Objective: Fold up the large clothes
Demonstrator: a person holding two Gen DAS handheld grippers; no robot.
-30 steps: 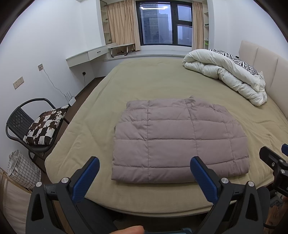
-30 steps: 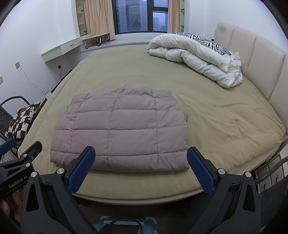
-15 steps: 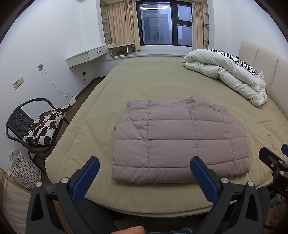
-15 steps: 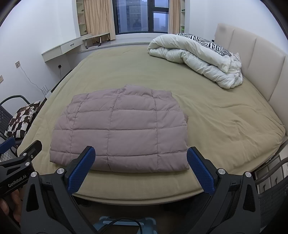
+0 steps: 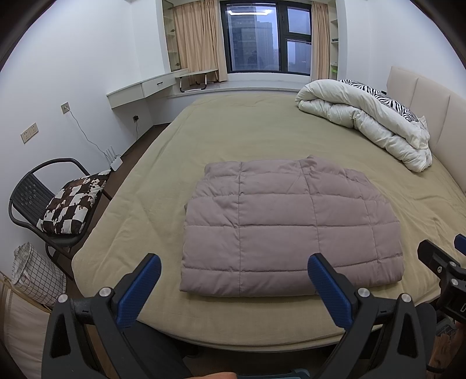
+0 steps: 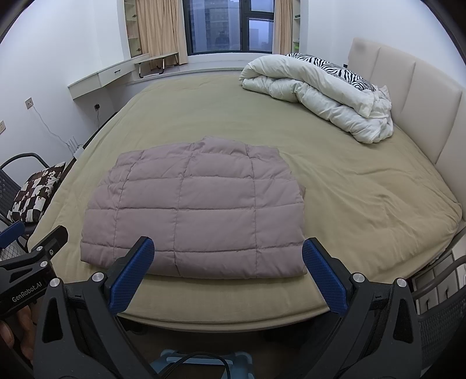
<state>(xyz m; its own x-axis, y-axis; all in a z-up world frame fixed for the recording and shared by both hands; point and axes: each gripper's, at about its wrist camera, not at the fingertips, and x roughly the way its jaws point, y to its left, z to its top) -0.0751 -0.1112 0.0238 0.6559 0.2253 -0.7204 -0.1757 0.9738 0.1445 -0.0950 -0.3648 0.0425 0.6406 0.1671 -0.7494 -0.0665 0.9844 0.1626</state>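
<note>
The quilted mauve jacket (image 5: 291, 230) lay folded into a flat, rough rectangle on the olive-covered bed (image 5: 262, 131), close to the bed's near edge (image 6: 227, 309) and left of its middle in the right wrist view. Bare bedcover ran wide on the jacket's far side and to its right, up to the padded headboard (image 6: 407, 96). A heaped white duvet (image 6: 314, 96) with a zebra-striped pillow (image 6: 323, 65) behind it sat against the headboard, well apart from the jacket. To the left of the bed stood a black chair (image 5: 32, 192) carrying a brown-and-white patterned cushion (image 5: 72, 201), with a wire basket (image 5: 35, 271) lower down by it.

The jacket's longer side ran parallel to the near bed edge; its collar bump (image 6: 209, 142) pointed away, toward the window (image 6: 227, 26), and its thick folded hem faced the cameras.

The left claw (image 5: 233, 282) hung off the near edge with its blue pads (image 5: 137, 294) spread wide, holding nothing and touching neither jacket nor bed. The right claw (image 6: 227, 274) hung likewise, its pads (image 6: 323, 280) spread wide and bare, clear of the fabric. Each claw showed at the rim of the other's view. Part of a hand (image 6: 17, 329) showed beneath the left claw's body in the right wrist view.
</note>
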